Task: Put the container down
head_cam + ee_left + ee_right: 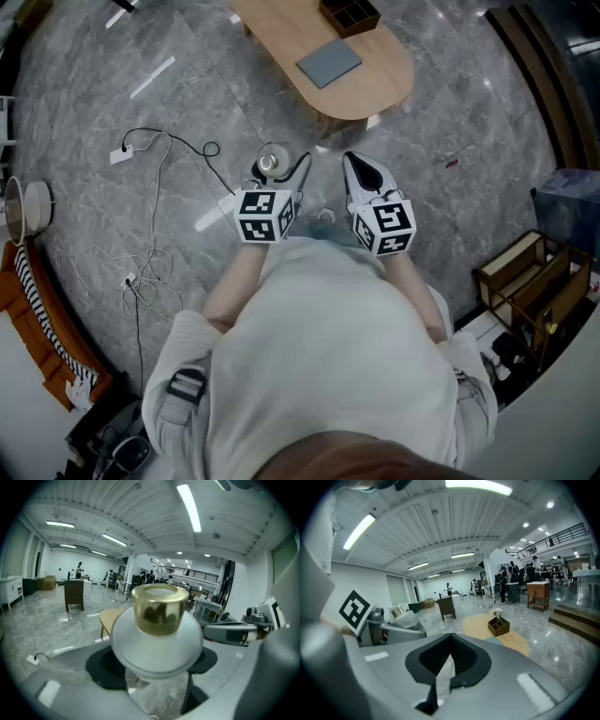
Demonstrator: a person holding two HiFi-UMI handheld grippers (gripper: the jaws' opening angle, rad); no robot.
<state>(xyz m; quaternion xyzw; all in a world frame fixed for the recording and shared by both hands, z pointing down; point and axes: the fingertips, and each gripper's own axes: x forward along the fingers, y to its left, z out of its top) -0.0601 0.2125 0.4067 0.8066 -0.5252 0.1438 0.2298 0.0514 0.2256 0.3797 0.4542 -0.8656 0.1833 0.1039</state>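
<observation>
Big open hall, grey marble floor underfoot, and the person stands well short of the wooden worktop that lies out ahead of both jaws. On that worktop, a dark compartment box at the far end and a grey pad nearer.

Left hand-held gripper now: jaws spread wide and clamped on the container, a white round body with a gold cap. The dark pads sit against its two sides. It stands upright between them, up in the air, with only floor below the jaws.

Right hand-held gripper: jaws together, nothing in them. It hangs just beside the left one, the two apart, tips angled a little downward.

So where are we? The container is in hand, and that is as far as it goes. It has not been set down, and it touches no surface. What's left, by my reading, is the carry forward to the worktop, the lowering until the base rests flat, and then the release.
</observation>
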